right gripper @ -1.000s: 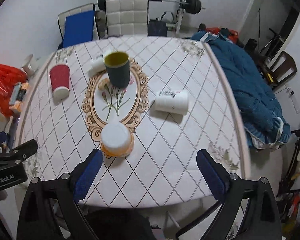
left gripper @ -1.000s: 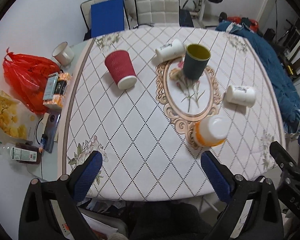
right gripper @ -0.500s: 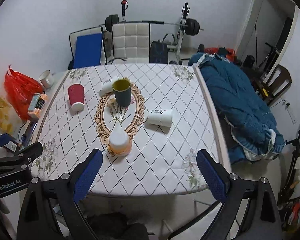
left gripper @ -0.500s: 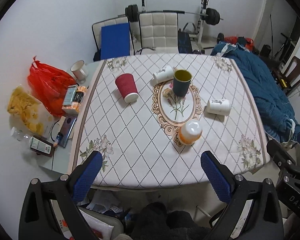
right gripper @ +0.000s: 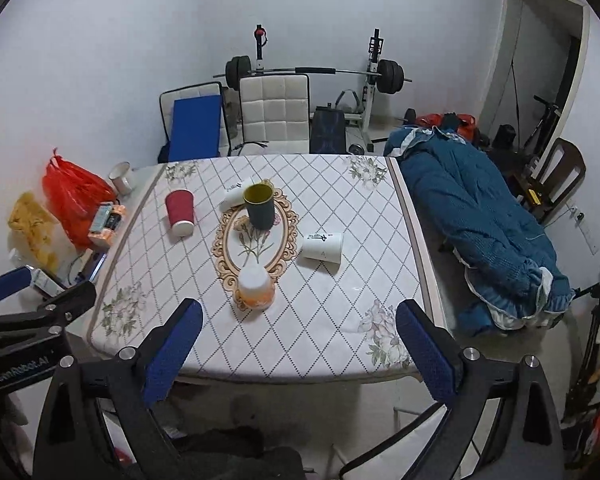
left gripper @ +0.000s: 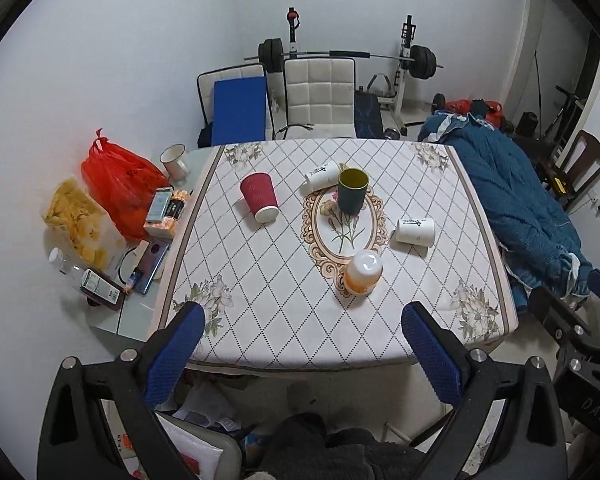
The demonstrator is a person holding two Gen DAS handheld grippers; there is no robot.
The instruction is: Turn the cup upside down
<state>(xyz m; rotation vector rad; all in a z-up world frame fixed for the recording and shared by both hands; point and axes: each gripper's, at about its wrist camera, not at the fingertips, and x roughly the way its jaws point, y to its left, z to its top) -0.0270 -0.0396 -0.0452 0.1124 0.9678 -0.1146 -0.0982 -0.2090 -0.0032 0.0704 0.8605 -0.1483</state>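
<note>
Several cups stand or lie on a quilted white table [left gripper: 284, 280] [right gripper: 340, 304]. An orange and white cup [left gripper: 363, 273] [right gripper: 255, 288] stands upside down near the front. A dark green cup [left gripper: 352, 191] [right gripper: 260, 206] stands upright at the middle. A red paper cup [left gripper: 259, 197] [right gripper: 179, 213] stands upside down at the left. Two white cups lie on their sides, one [left gripper: 415, 231] [right gripper: 322, 246] at the right, one [left gripper: 321, 175] [right gripper: 236, 193] behind the green cup. My left gripper [left gripper: 300, 356] and right gripper [right gripper: 300, 354] are open and empty, well back from the table's front edge.
A red bag [left gripper: 118, 184], snacks, a bottle and a mug [left gripper: 174, 160] sit on a low stand left of the table. A blue quilt [right gripper: 480, 224] lies to the right. Chairs [left gripper: 320, 98] and a barbell rack stand behind.
Both grippers have pulled back and up from the table; the whole table and room now show. The cups have not moved.
</note>
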